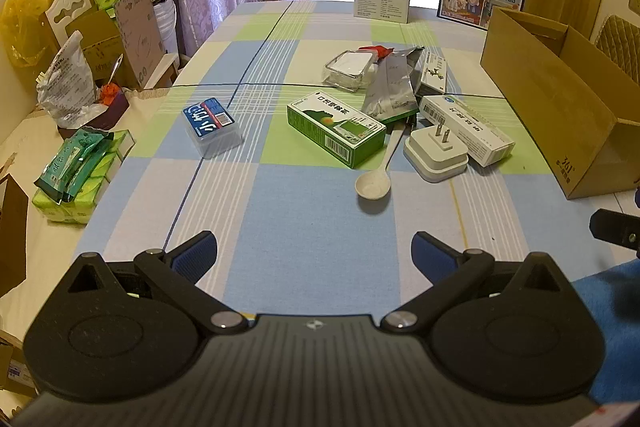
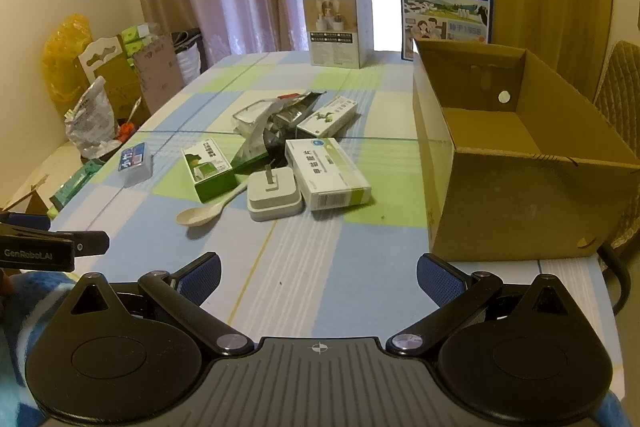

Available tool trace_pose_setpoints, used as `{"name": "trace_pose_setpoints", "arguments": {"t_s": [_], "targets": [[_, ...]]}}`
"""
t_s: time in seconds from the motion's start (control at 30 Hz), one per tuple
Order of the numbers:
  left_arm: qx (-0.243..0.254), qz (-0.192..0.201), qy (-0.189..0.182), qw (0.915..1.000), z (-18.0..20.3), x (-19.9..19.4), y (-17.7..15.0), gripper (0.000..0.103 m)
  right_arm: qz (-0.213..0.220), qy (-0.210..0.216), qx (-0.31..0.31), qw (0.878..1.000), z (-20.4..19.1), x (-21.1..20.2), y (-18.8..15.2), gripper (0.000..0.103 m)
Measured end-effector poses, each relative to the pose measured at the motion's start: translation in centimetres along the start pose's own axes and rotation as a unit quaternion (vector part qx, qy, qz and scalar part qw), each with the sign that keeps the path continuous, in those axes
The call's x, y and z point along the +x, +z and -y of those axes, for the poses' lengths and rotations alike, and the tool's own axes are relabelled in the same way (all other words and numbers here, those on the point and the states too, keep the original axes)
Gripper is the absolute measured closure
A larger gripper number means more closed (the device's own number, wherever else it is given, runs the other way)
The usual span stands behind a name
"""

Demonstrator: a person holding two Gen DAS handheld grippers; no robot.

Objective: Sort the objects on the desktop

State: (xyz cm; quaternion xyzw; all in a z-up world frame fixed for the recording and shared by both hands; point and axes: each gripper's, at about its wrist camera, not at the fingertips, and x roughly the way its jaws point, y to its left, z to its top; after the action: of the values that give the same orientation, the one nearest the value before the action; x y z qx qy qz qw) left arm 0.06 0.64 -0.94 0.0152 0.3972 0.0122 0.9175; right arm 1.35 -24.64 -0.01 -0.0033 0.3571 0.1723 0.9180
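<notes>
Grippers, left gripper and right gripper, hover with jaws released above checked tablecloth; spoon and cardboard box lie ahead.

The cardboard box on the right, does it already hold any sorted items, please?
No, the cardboard box shows only its bare brown floor and walls in the right wrist view.

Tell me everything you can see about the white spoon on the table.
The white spoon looks like matte plastic or ceramic, off-white, with a round bowl and a long thin handle. It lies flat on the checked tablecloth, bowl facing up and toward the camera. The handle runs back past the green medicine box and left of the white plug adapter; its far end disappears near the silver foil pouch. Neither gripper touches it.
</notes>
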Motion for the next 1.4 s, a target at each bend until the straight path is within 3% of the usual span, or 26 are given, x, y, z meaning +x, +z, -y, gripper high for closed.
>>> {"name": "trace_pose_setpoints", "arguments": {"t_s": [0.87, 1.23, 1.4], "targets": [[-0.02, -0.007, -0.011, 0.9997, -0.5, 0.0, 0.6, 0.001, -0.034, -0.014, 0.001, 0.999, -0.1, 1.1, 0.4, 0.002], [-0.065, -0.015, -0.035, 0.9971, -2.1, -0.1, 1.4, 0.001, -0.056, 0.018, 0.029, 0.998, 0.6, 2.0, 2.1, 0.002], [-0.042, -0.002, -0.019, 0.9989, -3.1, 0.1, 2.5, 0.001, -0.052, 0.028, 0.003, 0.998, -0.2, 3.2, 3.9, 0.002]]}}
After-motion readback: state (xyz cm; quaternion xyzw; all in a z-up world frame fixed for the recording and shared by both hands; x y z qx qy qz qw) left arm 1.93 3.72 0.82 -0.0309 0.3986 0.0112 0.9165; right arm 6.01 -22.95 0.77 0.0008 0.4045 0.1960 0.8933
